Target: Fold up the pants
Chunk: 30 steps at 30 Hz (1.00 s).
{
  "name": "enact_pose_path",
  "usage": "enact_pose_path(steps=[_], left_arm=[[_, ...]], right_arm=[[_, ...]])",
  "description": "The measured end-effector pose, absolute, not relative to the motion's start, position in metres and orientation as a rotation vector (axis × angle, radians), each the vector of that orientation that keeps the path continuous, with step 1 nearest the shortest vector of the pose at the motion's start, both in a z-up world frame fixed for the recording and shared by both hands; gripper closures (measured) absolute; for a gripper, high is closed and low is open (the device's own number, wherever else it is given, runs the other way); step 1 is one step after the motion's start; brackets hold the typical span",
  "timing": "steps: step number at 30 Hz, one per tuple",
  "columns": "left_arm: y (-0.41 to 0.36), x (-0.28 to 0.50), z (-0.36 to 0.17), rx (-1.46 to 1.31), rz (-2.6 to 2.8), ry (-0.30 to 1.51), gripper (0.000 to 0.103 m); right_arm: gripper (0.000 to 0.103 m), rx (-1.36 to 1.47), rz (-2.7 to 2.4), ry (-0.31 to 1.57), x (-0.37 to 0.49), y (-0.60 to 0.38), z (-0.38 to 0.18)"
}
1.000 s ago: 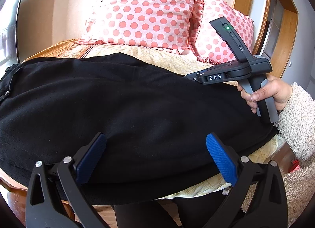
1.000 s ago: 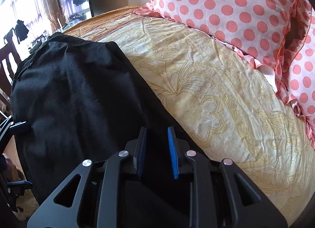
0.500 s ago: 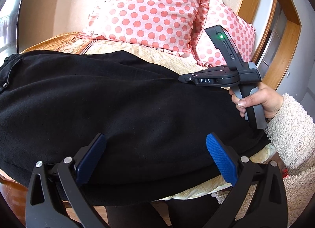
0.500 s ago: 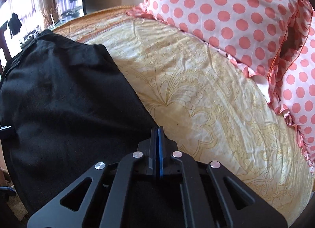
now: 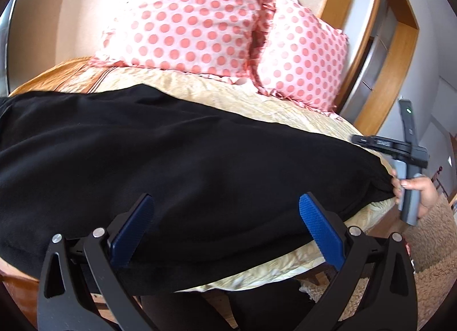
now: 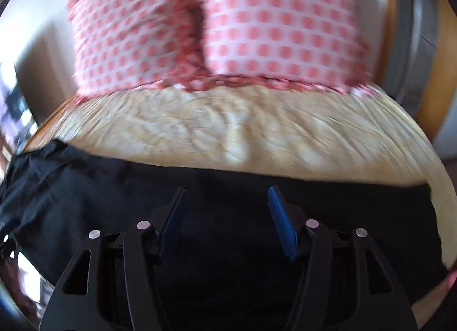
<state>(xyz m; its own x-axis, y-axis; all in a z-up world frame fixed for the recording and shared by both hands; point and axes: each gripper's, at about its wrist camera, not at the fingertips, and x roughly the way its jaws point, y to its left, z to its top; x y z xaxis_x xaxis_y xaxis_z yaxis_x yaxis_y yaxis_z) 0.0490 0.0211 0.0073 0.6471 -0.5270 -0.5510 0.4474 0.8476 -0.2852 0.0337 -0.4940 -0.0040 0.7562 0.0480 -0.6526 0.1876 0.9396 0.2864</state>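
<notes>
**Pants flat on bed, both tools apart**

While the right-wrist view is motion-blurred, the layout reads fine. Black pants (image 5: pixel 177 165) lie spread flat along the bed's near edge, on the yellow patterned bedspread (image 5: pixel 257 102), running from the left side to the right side. Near hem hangs slightly over the near edge.

Left tool (image 5: pixel 225 228): jaws wide apart, above the pants near the near edge, nothing between the pads, no clear contact with the cloth.

Right tool (image 6: pixel 227 216): jaws have just been opening, now apart, nothing clamped; black cloth sits below and ahead of them. From the left view it is at the bed's right edge, just past the pants' end, held by a hand (image 5: pixel 422 193).

Two pink polka-dot pillows (image 5: pixel 185 19) stand at the far edge, well apart from the pants.
</notes>
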Motion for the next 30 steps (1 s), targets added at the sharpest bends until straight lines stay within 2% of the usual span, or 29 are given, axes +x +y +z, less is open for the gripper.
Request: enact_pose_path(steps=[5,9,10,18,20,21,25,30], left_arm=[[0.003,0.054,0.005,-0.111,-0.613,0.683,0.002],[-0.008,0.059,0.003,-0.109,-0.645,0.71,0.002],[-0.01,0.059,0.002,-0.106,-0.647,0.712,0.002],[-0.008,0.057,0.0,-0.101,-0.634,0.722,0.002],[-0.006,0.058,-0.001,-0.113,-0.633,0.731,0.002],[-0.005,0.059,-0.001,-0.119,-0.634,0.737,0.002],[-0.005,0.059,-0.002,-0.118,-0.631,0.74,0.002],[-0.002,0.056,-0.003,-0.11,-0.624,0.733,0.002]], right_arm=[[0.043,0.813,-0.405,0.561,-0.073,-0.629,-0.021],[0.045,1.008,-0.464,0.522,-0.108,-0.675,-0.043],[0.049,1.024,-0.476,0.526,-0.108,-0.676,-0.047],[0.062,1.023,-0.469,0.604,-0.092,-0.672,-0.07],[0.079,1.004,-0.504,0.626,-0.09,-0.673,-0.075],[0.096,0.987,-0.515,0.621,-0.09,-0.675,-0.074],[0.097,0.952,-0.514,0.563,-0.089,-0.683,-0.06],[0.096,0.947,-0.552,0.589,-0.089,-0.686,-0.069]])
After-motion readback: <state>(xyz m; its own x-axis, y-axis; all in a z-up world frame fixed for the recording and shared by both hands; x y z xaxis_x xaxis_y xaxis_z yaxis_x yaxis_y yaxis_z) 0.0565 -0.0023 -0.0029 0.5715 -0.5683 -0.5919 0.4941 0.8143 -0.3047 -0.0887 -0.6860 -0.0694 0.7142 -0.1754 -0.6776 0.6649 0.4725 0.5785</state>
